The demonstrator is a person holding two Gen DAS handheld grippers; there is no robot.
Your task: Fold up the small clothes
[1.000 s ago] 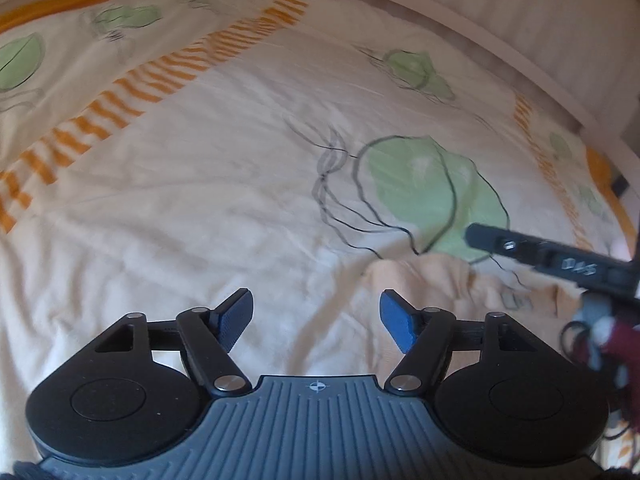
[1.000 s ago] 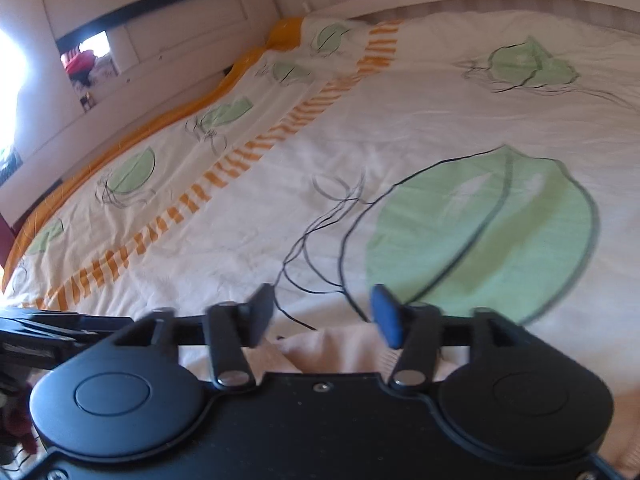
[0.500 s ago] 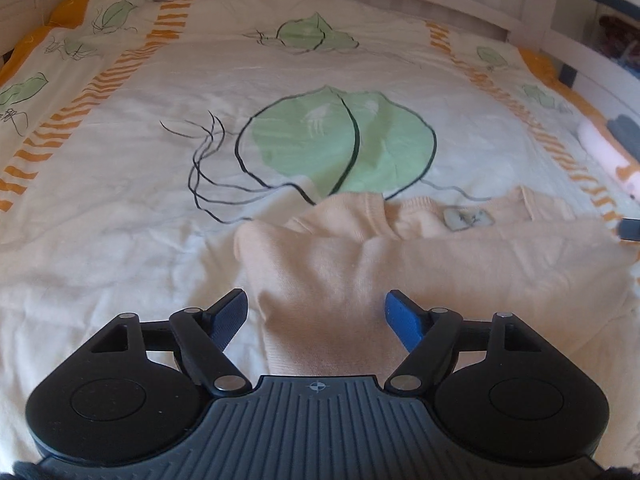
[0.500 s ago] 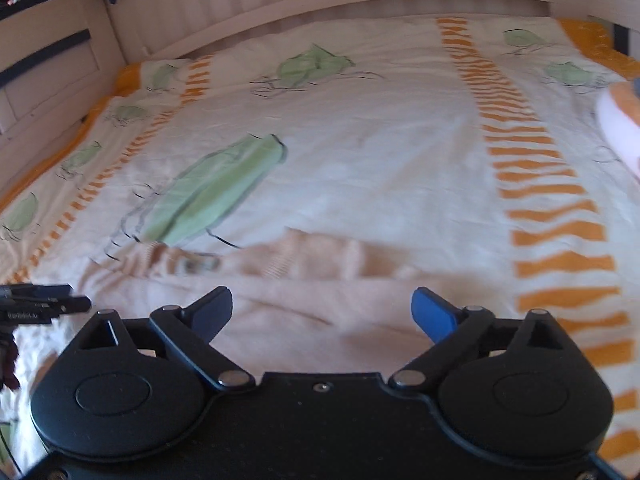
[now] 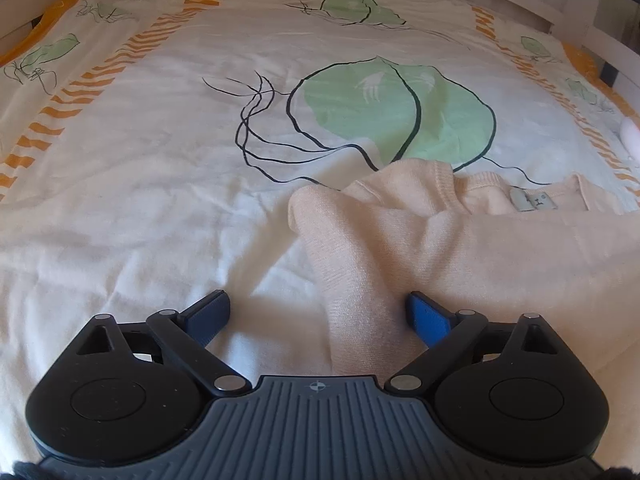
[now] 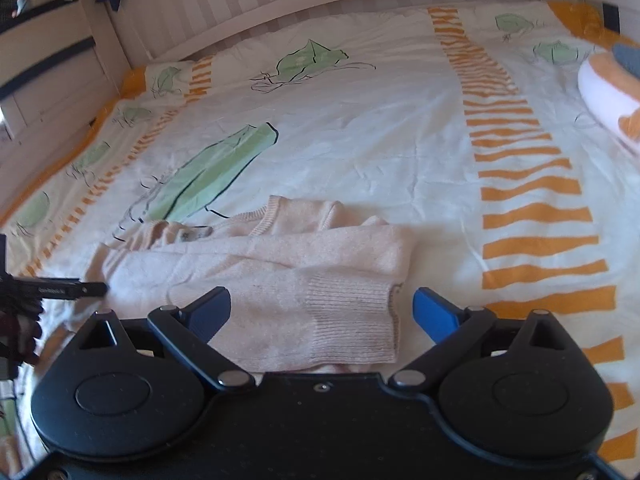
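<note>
A second ago the left gripper (image 5: 318, 314) looked over bare duvet (image 5: 160, 208) with only a corner of the sweater (image 5: 420, 248) at the right; now the sweater's folded left edge lies between its jaws, which have just been opening and stand wide, pads clear of the knit. The right gripper (image 6: 322, 310) has swung from the duvet's left part to the sweater's right end; its jaws have just been opening too, and the ribbed cuff (image 6: 352, 320) lies between them, untouched. The sweater now lies folded, a sleeve across its body.
</note>
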